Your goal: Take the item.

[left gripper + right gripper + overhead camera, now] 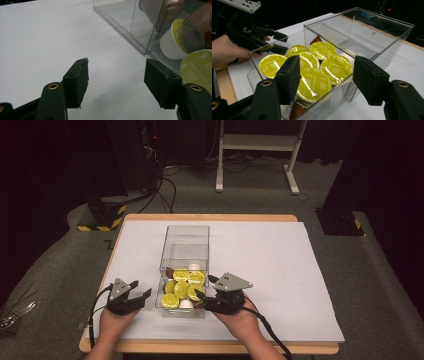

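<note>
A clear plastic box (186,234) stands in the middle of the white table, split into a far and a near compartment. The near compartment holds several yellow-lidded capsules (181,289), with white and brown ones among them. My left gripper (141,288) rests on the table just left of the box, open, with bare table between its jaws (116,80). My right gripper (206,286) is at the box's near right corner, raised and open. In the right gripper view its jaws (327,80) frame the yellow capsules (312,85) through the box wall (372,32), touching nothing.
The white sheet (280,265) covers a wooden table (210,217). The box's far compartment (187,242) has nothing in it. On the floor behind are a white frame stand (260,142) and black bases with yellow stripes (102,217). The left gripper view shows a white capsule (171,45) against the box wall.
</note>
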`<state>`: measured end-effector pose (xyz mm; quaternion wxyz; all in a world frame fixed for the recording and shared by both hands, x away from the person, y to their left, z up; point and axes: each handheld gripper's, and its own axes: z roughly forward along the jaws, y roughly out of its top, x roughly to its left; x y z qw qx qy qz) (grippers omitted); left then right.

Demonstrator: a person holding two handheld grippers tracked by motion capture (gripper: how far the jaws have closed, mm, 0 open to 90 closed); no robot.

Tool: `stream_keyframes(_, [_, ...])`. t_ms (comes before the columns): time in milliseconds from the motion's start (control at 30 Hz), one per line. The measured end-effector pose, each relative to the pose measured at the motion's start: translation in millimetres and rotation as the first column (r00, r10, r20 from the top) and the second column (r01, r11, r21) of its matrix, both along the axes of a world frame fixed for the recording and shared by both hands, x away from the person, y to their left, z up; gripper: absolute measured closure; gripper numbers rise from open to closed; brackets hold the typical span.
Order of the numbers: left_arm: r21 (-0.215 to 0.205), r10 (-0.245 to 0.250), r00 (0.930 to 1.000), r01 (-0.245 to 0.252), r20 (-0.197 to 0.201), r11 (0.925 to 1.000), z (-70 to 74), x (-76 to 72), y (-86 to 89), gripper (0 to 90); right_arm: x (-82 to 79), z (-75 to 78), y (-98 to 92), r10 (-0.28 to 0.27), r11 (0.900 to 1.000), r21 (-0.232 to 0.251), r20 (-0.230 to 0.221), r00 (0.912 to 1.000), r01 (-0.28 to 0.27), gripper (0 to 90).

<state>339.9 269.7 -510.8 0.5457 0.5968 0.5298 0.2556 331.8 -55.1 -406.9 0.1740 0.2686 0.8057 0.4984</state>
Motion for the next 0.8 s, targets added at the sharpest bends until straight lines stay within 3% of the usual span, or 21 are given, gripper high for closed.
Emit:
stream_keyframes(67, [-0.024,0.007,1.0000,-0.007,0.002,0.9997,-0.1,-0.1,-2.0,36.5,0.4,-1.4,5.0,0.013,1.000,-0.002,-0.009,0.9999,-0.013,39.1])
stream_keyframes(467, [-0.027,-0.006,1.0000,0.006,0.003,0.9996,0.1,-0.6,-1.6,36.5,9.0,-14.9,25.2,0.046,0.994,-0.092,-0.068,0.9966,-0.052,34.9])
stream_keyframes(567, [-0.003,-0.020,0.9998,0.020,0.004,0.9998,0.2,-0.9,0.1,36.5,12.7,-16.8,28.7,0.049,0.992,-0.110,-0.074,0.9960,-0.057,34.0])
stream_keyframes(700, [-0.026,-0.014,0.9999,0.015,0.009,0.9995,0.3,-1.5,-1.3,36.5,18.0,-19.4,34.2,0.052,0.988,-0.140,-0.091,0.9945,-0.065,33.0])
stream_keyframes(800, [-0.016,-0.020,0.9998,0.020,0.006,0.9997,0.5,-2.1,-0.2,36.4,20.2,-19.6,37.0,0.056,0.986,-0.154,-0.099,0.9935,-0.070,32.4])
